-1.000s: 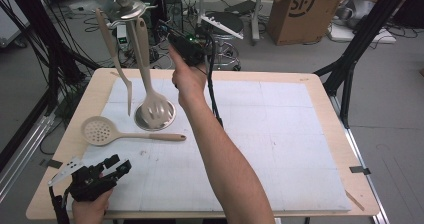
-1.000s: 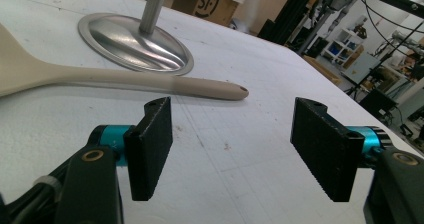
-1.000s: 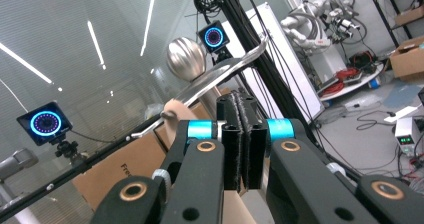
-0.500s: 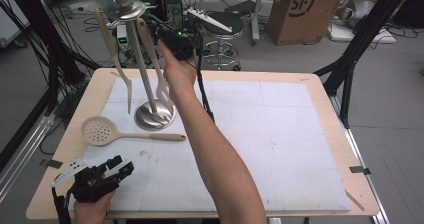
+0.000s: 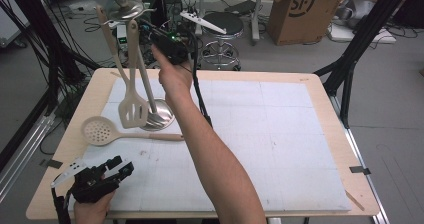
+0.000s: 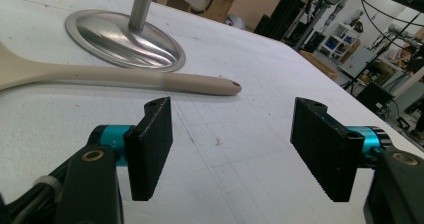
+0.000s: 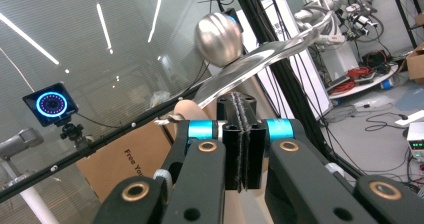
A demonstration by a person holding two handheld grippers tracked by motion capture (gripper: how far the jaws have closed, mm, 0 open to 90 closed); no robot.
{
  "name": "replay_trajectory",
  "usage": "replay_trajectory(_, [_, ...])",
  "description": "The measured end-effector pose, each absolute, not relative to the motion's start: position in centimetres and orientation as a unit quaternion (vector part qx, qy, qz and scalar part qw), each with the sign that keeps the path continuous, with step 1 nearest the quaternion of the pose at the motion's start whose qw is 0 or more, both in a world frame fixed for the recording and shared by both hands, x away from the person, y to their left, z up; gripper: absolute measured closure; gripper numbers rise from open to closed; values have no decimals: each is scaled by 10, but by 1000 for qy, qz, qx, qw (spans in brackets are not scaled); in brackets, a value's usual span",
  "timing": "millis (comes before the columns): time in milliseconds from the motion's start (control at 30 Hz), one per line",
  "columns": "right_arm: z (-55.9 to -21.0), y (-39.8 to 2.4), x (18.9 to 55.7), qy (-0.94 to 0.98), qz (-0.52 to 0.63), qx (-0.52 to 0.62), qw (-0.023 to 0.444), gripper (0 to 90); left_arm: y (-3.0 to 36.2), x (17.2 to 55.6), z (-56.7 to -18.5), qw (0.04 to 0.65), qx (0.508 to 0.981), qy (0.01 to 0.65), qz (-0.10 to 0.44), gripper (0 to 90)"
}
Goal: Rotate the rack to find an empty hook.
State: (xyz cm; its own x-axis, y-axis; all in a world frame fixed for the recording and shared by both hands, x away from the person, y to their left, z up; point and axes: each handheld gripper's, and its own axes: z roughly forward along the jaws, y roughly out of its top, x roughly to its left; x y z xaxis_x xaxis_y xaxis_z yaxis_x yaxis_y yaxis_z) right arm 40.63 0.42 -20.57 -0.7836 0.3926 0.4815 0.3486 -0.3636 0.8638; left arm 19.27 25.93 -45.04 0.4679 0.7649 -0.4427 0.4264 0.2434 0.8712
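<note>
Your right gripper point(image 5: 167, 46) is raised at the far left of the table point(image 5: 300, 134), up by the top of the metal utensil stand point(image 5: 122, 6). In the right gripper view its jaws are pressed flat together, pad against pad, with nothing visibly between them point(image 7: 242, 144). Just past the jaw tips you can see the stand's round steel knob point(image 7: 219, 38) and one of its curved hook arms point(image 7: 260, 59), with the rounded beige end of a handle point(image 7: 185, 113) close behind the jaws; whether the gripper touches that handle is hard to tell from this angle.

From the stand hangs a beige slotted spatula point(image 5: 132, 109), its blade low over the stand's round steel base point(image 5: 160, 115). A second beige handle point(image 5: 107, 39) hangs on the stand's left side.

Your left gripper point(image 5: 100, 176) sits at the near left corner of the table, jaws spread wide and empty, with bare white table surface between the pads point(image 6: 230, 149). Ahead of it lies a beige skimmer spoon point(image 5: 102, 131) flat on the table, its handle point(image 6: 150, 79) pointing to the right, just in front of the steel base point(image 6: 125, 36).
</note>
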Motion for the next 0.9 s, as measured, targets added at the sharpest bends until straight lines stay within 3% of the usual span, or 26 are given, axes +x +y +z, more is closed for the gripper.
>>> replay_trajectory(900, [-207, 26, 388, 572, 758, 313, 6, 900, 261, 189, -449, 608, 600, 500, 145, 338])
